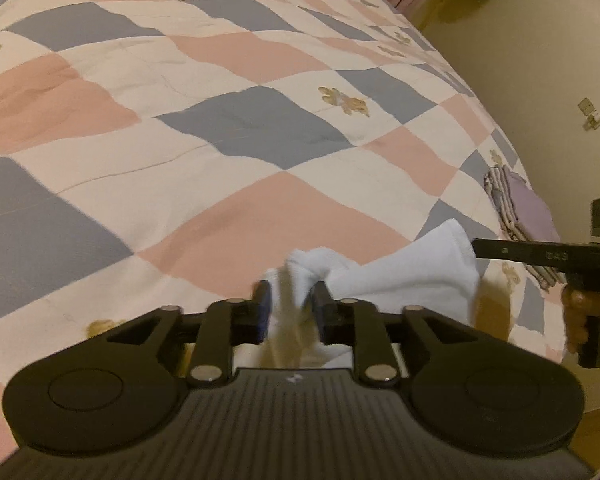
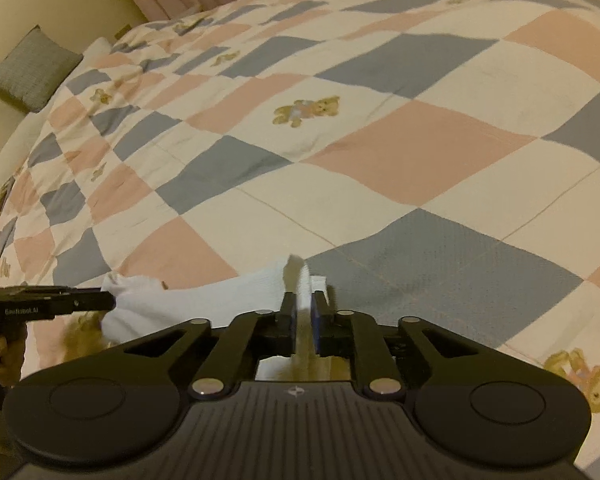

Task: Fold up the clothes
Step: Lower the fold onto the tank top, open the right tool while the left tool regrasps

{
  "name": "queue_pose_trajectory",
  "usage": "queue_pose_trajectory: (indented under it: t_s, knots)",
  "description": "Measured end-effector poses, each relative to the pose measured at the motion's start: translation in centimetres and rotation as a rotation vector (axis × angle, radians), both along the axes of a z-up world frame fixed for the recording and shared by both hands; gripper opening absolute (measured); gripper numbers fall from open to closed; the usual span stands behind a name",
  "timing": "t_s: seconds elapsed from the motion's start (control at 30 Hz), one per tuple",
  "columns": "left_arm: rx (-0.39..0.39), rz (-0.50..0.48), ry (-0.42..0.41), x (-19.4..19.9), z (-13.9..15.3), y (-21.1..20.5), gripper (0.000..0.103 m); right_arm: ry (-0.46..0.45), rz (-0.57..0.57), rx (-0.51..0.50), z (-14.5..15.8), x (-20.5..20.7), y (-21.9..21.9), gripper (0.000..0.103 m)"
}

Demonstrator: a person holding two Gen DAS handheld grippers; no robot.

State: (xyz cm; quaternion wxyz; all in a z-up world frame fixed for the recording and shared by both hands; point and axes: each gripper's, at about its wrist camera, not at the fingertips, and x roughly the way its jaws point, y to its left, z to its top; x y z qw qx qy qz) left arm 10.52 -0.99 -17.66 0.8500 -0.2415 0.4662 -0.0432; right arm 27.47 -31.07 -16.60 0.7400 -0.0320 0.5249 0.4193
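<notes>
White sock [image 1: 400, 276] hangs stretched sideways over the quilt [image 1: 260, 128], left gripper [image 1: 290, 300] and right gripper [image 2: 303, 312] each clamped on one end, equally near.

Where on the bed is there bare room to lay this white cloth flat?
The checked patchwork quilt lies bare straight ahead of both grippers, from the small white cloth out past the teddy bear print. It is crowded only at the right edge by the folded lilac clothes stack, and at the far left by the grey cushion.
</notes>
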Motion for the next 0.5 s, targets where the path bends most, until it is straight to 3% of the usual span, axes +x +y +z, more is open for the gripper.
queue_pose_trajectory:
  t_s: [0.17,0.4,0.43,0.47,0.5]
  knots:
    - [-0.003,-0.037,0.004,-1.5,0.5,-0.4,0.022,-0.004,0.041,-0.023,0.7,-2.8,-0.8,0.024]
    - [-0.032,-0.127,0.043,-2.3,-1.4,-2.7,0.021,0.028,0.078,-0.086,-0.7,-6.5,-2.1,0.028]
    - [-0.038,-0.132,0.047,-2.4,-1.8,-2.9,0.016,0.030,0.077,-0.091,-0.9,-6.7,-2.1,0.028]
    - [-0.044,-0.139,0.049,-2.4,-2.0,-3.1,0.000,0.030,0.079,-0.097,-1.1,-6.9,-2.2,0.028]
    - [-0.046,-0.144,0.042,-2.6,-1.9,-3.2,0.000,0.029,0.081,-0.100,-1.2,-6.9,-2.3,0.028]
